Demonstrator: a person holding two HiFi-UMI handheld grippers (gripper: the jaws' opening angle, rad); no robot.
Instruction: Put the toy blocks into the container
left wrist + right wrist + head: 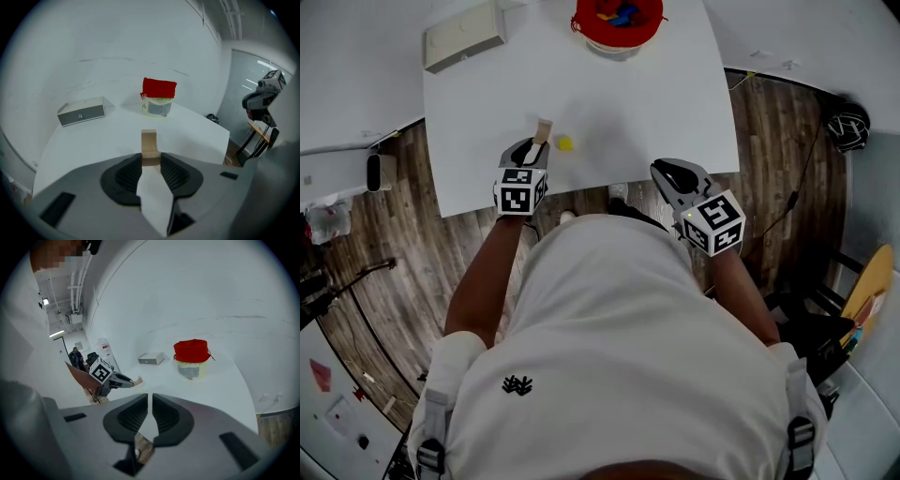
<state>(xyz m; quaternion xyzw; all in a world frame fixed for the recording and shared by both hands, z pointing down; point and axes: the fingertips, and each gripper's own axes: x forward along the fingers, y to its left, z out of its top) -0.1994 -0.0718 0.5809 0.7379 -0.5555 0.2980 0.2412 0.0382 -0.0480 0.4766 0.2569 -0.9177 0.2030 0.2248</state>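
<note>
The left tool [536,142] sits left of centre in the head view, its jaws clamped on the lower end of a tan block [544,129]. In the left gripper view the block stands upright between the pads, its upper half sticking out beyond the tips. Just right of it in the head view, 1 yellow block [565,143] lies on the white surface [656,103], close to the tan block but apart from it.

The right tool [664,169] is at the surface's lower right edge, well apart from both blocks. The right gripper view shows its jaws drawn together to a thin slit with nothing between them.

The red container [581,26] stands at the top centre of the head view, at the far edge of the surface, with several coloured blocks [619,13] inside. A pale box [464,36] rests at the upper left corner of the surface
</note>
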